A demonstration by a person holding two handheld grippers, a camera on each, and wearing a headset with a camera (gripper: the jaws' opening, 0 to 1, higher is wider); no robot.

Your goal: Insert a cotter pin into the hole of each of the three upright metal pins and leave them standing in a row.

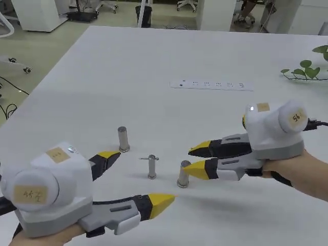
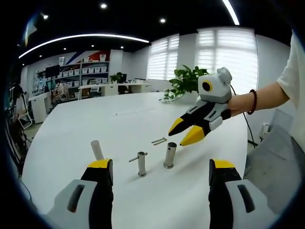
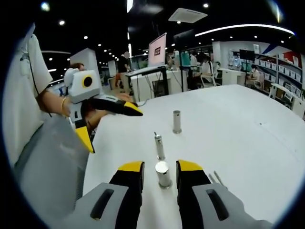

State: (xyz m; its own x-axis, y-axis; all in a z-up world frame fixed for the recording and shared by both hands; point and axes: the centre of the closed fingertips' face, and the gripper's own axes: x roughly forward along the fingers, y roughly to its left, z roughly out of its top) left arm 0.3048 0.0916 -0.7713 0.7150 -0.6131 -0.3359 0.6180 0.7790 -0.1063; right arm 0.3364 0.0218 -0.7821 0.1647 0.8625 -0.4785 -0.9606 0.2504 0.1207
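Three upright metal pins stand in a row on the white table [image 1: 154, 66]: a far one [image 1: 123, 138], a middle one [image 1: 151, 166] with a cotter pin through its top, and a near one [image 1: 183, 174]. My right gripper [image 1: 195, 159] is open, its tips close by the near pin [image 3: 163, 174], which appears between its jaws untouched. Beyond it stand the middle pin [image 3: 159, 145] and the far pin [image 3: 177, 121]. My left gripper [image 1: 136, 177] is open wide and empty, facing the row [image 2: 141, 163]. Two loose cotter pins [image 2: 159, 140] lie past the row, beneath the right gripper [image 2: 190, 131].
A white power strip [image 1: 211, 84] lies further back on the table. A green plant [image 1: 307, 72] sits at the right edge. The loose cotter pins [image 3: 214, 177] lie just right of my right gripper's jaw. Office chairs and desks surround the table.
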